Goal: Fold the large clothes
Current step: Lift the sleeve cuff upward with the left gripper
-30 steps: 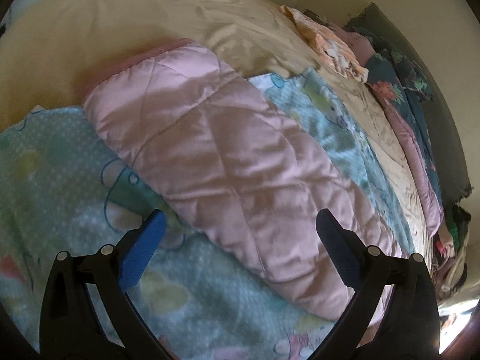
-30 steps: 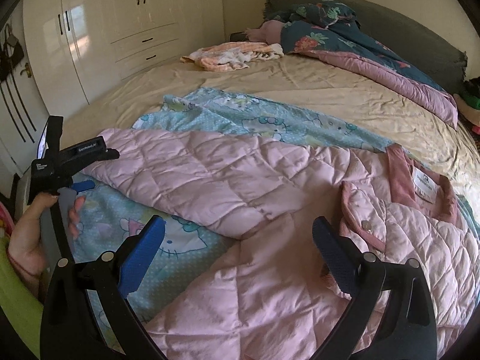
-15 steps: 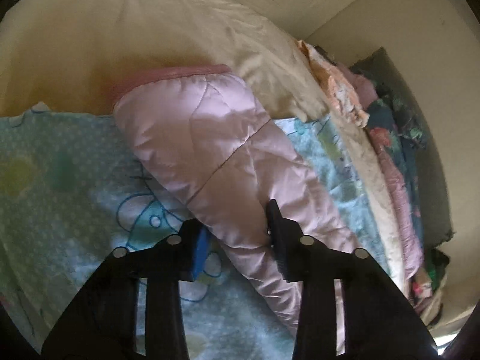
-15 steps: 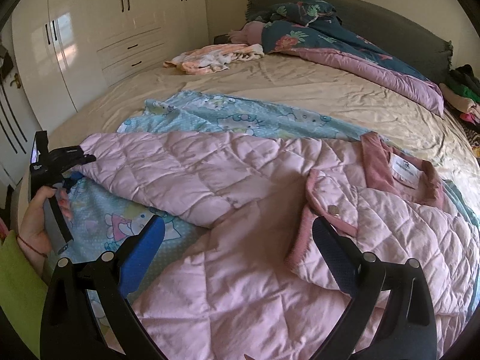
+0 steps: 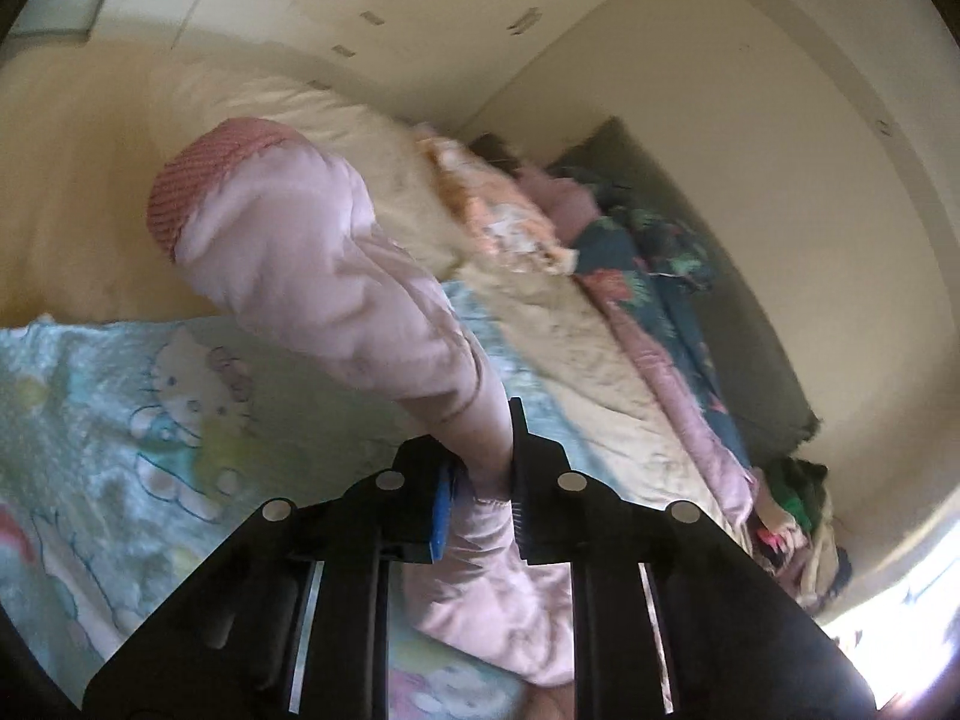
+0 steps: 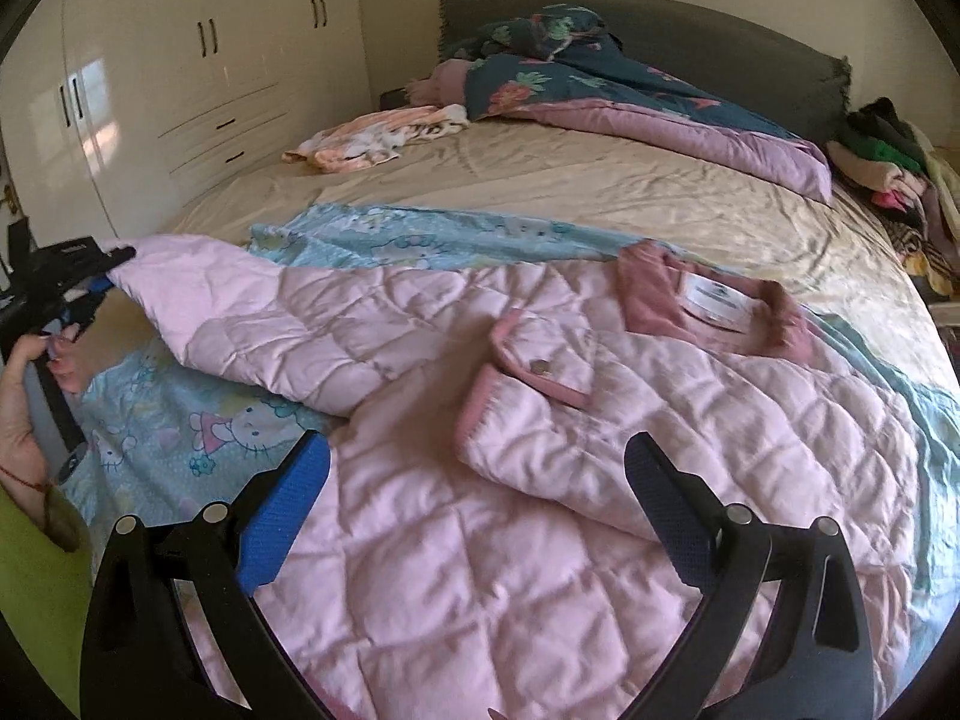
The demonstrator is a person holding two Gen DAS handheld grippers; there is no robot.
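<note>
A pink quilted jacket (image 6: 540, 450) lies spread over a light blue cartoon-print sheet (image 6: 180, 426) on the bed. Its sleeve (image 5: 336, 294), ending in a darker ribbed cuff (image 5: 198, 186), is raised off the sheet, pinched between the jaws of my left gripper (image 5: 480, 480), which is shut on it. In the right wrist view the left gripper (image 6: 90, 285) shows at the far left, in a hand, holding the sleeve end up. My right gripper (image 6: 474, 480) hovers open over the jacket's front, near the collar flap (image 6: 540, 369), with nothing between its fingers.
The beige bed sheet (image 6: 600, 180) stretches behind. A dark floral duvet (image 6: 600, 84) and an orange-white garment (image 6: 378, 135) lie near the headboard. A pile of clothes (image 6: 888, 162) sits at the right edge. White wardrobes (image 6: 180, 72) stand to the left.
My left gripper closed on the pink sleeve and lifted it off the blue sheet. My right gripper shifted across the jacket toward the collar, staying open.
</note>
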